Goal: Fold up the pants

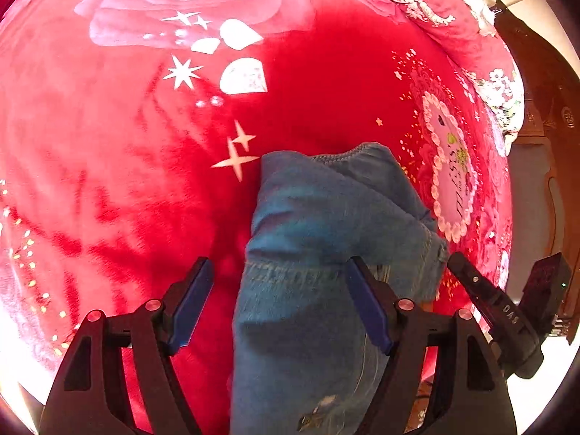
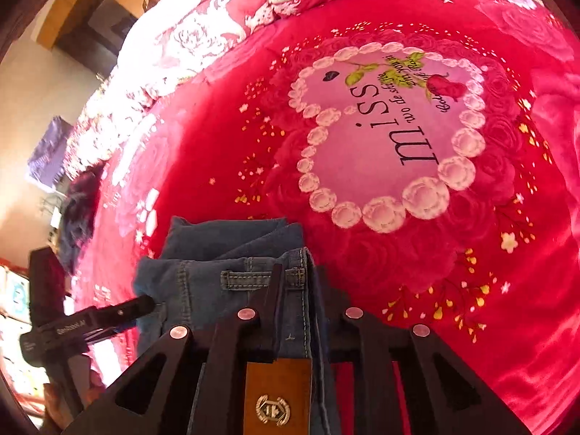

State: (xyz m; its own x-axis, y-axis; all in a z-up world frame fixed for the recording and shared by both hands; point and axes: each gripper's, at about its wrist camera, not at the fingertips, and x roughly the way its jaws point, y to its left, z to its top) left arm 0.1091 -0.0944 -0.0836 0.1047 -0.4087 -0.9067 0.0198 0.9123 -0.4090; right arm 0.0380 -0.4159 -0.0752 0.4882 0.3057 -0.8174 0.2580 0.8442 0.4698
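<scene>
Surface: a bed is covered by a red plush blanket point(image 1: 108, 181) printed with roses, white stars and a pearl-edged heart point(image 2: 391, 137) bearing lettering.
Pants: blue denim pants point(image 1: 319, 239) are laid on the blanket in a folded, bunched stack, beside the printed heart and towards the bed's near edge; the far end is rounded over in a fold.
Waistband: belt loops and a brown leather patch point(image 2: 277, 395) are seen in the right wrist view, directly between the fingers.
Left gripper: the left gripper point(image 1: 279, 304) is held wide apart above the denim; its blue pads point(image 1: 192, 304) are clear of the cloth on both sides, and nothing is gripped.
Right gripper: the right gripper point(image 2: 299, 290) is narrowed around the waistband edge, with denim pinched between its fingers.
Relation: the left gripper's black finger is seen touching the left part of the stack in the right wrist view.
Surroundings: dark wooden furniture point(image 1: 543, 116) stands past the bed's edge.
</scene>
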